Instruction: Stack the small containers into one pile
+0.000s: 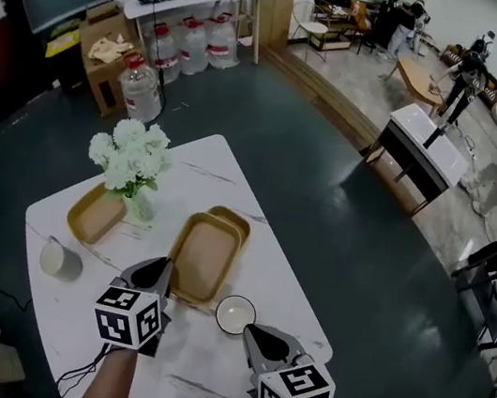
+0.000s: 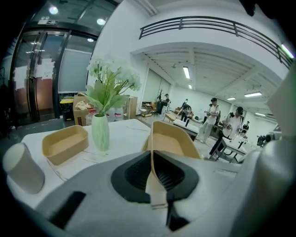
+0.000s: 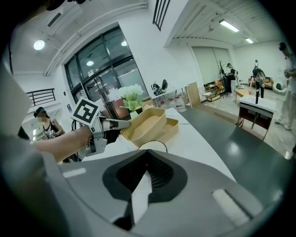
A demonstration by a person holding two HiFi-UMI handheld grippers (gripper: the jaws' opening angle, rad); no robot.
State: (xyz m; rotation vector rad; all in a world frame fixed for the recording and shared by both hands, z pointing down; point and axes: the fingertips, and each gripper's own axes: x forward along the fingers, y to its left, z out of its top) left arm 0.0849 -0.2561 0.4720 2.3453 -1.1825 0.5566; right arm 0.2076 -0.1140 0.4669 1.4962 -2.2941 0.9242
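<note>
Near the front edge of the counter (image 1: 190,369), both grippers are held side by side above the white marble top. The left gripper (image 1: 160,269) has its fingers (image 2: 134,173) pressed onto the near rim of a tan container (image 1: 205,257), and in the left gripper view the thin wall of this held container (image 2: 172,141) is seen pinched between them. From the right gripper view, the held container (image 3: 143,122) is seen raised at the end gripped by the left gripper (image 3: 115,124). It lies partly over a second container (image 3: 171,129) of the same tan colour. That second container (image 1: 233,220) rests on the middle of the counter; whether the two are touching cannot be told.

The right gripper (image 1: 253,333) is held at the front right of the counter. Its fingers (image 3: 159,173) are pressed together with nothing between them. A white bowl (image 1: 236,314) stands just beyond their tips, close beside the held container's near right corner.

A third container (image 1: 97,212) is set apart toward the left edge, just beside a vase of white flowers (image 1: 132,158). In the left gripper view this third container (image 2: 64,143) is seen resting flat to the left of the vase (image 2: 100,132). A white cup (image 1: 55,257) stands at the counter's front left corner.
</note>
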